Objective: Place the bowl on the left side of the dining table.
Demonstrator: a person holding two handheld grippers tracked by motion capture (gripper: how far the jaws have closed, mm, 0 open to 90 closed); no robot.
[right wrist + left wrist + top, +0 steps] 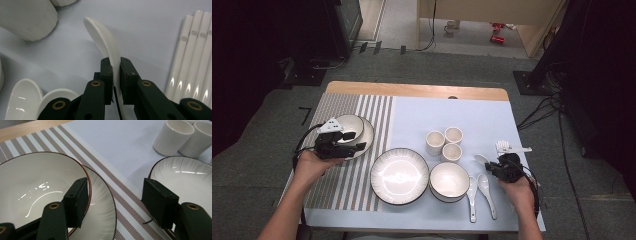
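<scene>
On pale blue mat (pixel 422 120), right gripper (pixel 114 75) jaws pinch white spoon (pixel 105 40); left gripper (pixel 115 200) jaws spread, seemingly touching small bowl (pixel 37 187).

White ceramic spoon (pixel 106 42) on edge, pinched betw right tongs (pixel 115 65).

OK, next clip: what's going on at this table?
A person is handling white tableware with a gripper in each hand. The right gripper is clamped on the handle of a white spoon, near two more spoons lying beside a bowl. The left gripper is open, one jaw inside the small bowl that sits on a plate on the striped mat, the other outside its rim. Three cups and a big plate wait mid-table.
</scene>
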